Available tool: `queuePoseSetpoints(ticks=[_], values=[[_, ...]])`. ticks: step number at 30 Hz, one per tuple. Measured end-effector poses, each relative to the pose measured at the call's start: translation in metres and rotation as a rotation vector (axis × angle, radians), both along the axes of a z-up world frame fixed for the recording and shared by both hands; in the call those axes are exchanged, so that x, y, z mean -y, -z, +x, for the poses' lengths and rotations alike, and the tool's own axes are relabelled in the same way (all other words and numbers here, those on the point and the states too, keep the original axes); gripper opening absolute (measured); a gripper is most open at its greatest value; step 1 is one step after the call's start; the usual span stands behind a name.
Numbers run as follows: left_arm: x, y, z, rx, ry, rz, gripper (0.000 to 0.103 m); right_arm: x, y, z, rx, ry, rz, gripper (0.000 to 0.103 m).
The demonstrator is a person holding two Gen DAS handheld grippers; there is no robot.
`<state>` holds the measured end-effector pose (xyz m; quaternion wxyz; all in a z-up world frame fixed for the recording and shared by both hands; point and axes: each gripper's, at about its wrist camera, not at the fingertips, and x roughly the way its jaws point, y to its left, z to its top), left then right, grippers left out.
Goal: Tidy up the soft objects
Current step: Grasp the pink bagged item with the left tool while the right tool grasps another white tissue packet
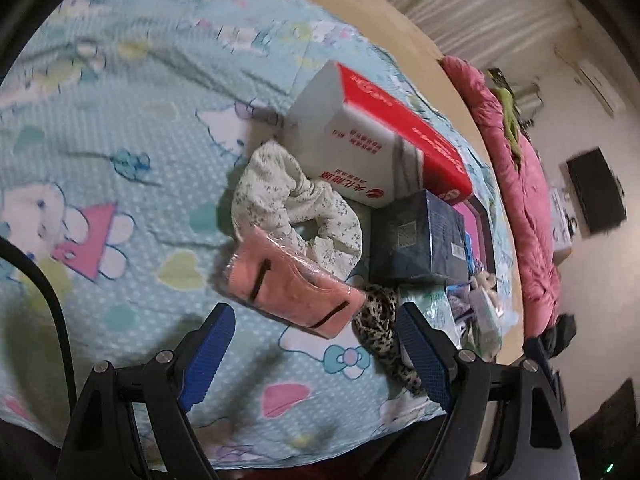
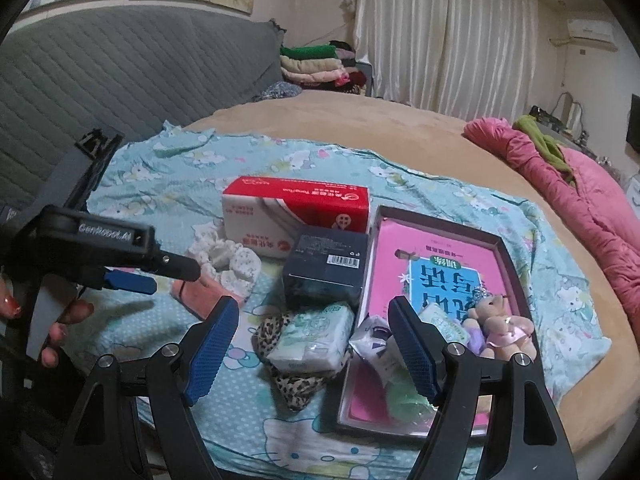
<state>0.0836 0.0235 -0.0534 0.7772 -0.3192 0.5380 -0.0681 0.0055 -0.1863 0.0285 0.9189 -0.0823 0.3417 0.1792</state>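
The pink plastic-wrapped soft pack [image 1: 290, 280] lies on the blue cartoon-print bedsheet [image 1: 120, 128], touching the white floral fabric scrunchie [image 1: 298, 208]. Left tongs [image 1: 316, 356] hover agape just before it, empty. Right tongs [image 2: 312, 348], also agape, hold nothing. A plush bear [image 2: 500, 324] and small packets sit in the dark shallow tray [image 2: 506, 248]; at least 3 soft items appear left outside.

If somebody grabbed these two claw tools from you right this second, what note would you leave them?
Left gripper: open, empty, hovering by the pink wrapped packet.
Right gripper: open, empty, above the tissue pack.
In the tray: teddy bear and small packets.
Still on the sheet: floral cloth, leopard-print cloth, tissue pack, pink packet, beside the red-and-white box and dark box.
Left to do: move those soft items over, probably into the tray.
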Motion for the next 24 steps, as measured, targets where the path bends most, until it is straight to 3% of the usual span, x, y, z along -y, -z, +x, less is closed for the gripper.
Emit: queuePoseSetpoints(ticks=[11, 18, 24], values=[[0.023, 0.032, 0.025, -0.100, -0.071, -0.001, 0.079, -0.022, 0.025, 0.011, -0.024, -0.050, -0.129, 0.078], [0.025, 0.042, 0.028, -0.113, -0.088, 0.010, 0.071, -0.043, 0.058, 0.022, -0.071, -0.053, -0.299, 0.078], [0.018, 0.045, 0.027, -0.102, -0.078, 0.000, 0.068, -0.050, 0.075, 0.031, -0.104, -0.046, -0.354, 0.079]])
